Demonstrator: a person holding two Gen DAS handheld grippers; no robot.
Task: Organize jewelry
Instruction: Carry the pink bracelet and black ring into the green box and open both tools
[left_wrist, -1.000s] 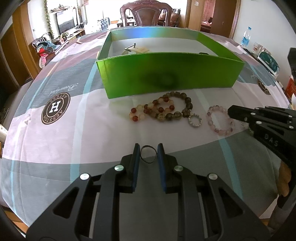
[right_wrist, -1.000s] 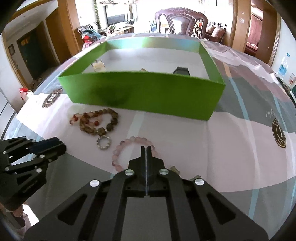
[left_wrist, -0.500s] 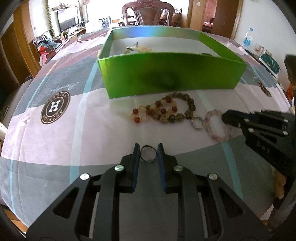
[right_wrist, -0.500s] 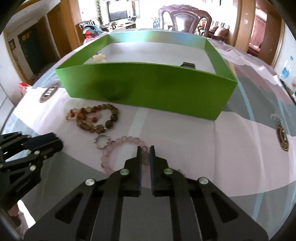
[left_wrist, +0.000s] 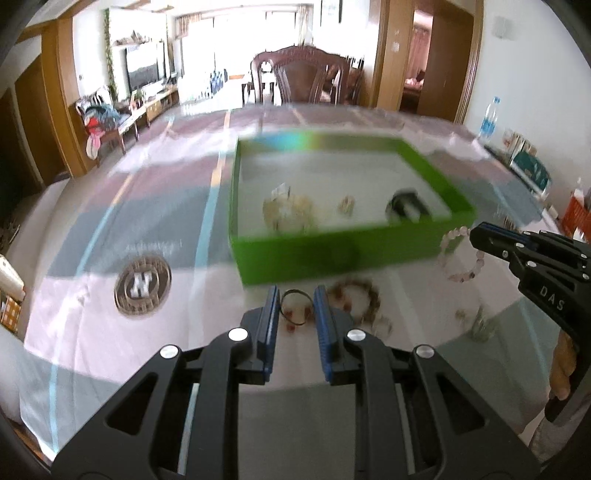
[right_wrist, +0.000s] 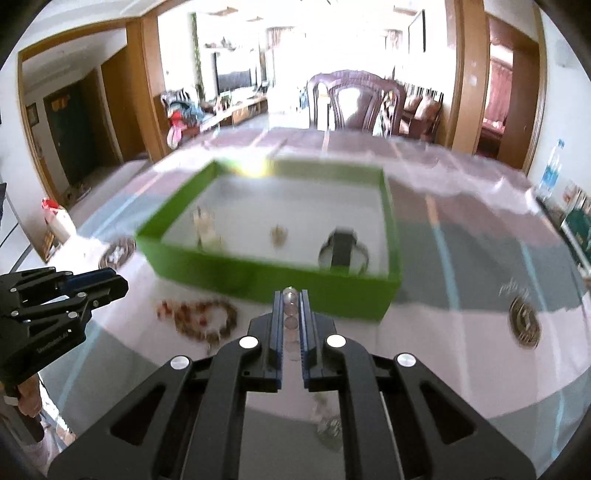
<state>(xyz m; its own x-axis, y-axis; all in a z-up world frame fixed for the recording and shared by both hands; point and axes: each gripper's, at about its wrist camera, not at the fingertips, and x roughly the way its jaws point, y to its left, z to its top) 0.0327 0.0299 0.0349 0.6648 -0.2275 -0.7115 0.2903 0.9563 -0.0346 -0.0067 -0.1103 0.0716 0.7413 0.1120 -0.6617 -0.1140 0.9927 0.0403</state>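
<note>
My left gripper (left_wrist: 295, 304) is shut on a thin dark ring-shaped bangle (left_wrist: 294, 313) and holds it in the air before the green box (left_wrist: 332, 254). My right gripper (right_wrist: 291, 306) is shut on the pink bead bracelet (right_wrist: 290, 301), which hangs from its tips in the left wrist view (left_wrist: 461, 254), lifted near the box's front right corner. The green box (right_wrist: 280, 280) holds a few small pieces and a dark watch-like item (right_wrist: 341, 249). A brown and red bead string (right_wrist: 203, 319) lies on the cloth before the box.
A patterned tablecloth (left_wrist: 144, 284) with round logos covers the table. A small silvery ring (left_wrist: 480, 325) lies on the cloth at the right. A wooden chair (left_wrist: 303, 77) stands beyond the far edge. Bottles and packets (left_wrist: 524, 162) sit at the far right.
Both grippers have risen well above the table and tilted forward. The right gripper closed on the pink bracelet and lifted it off the cloth. The left still holds the dark bangle.
</note>
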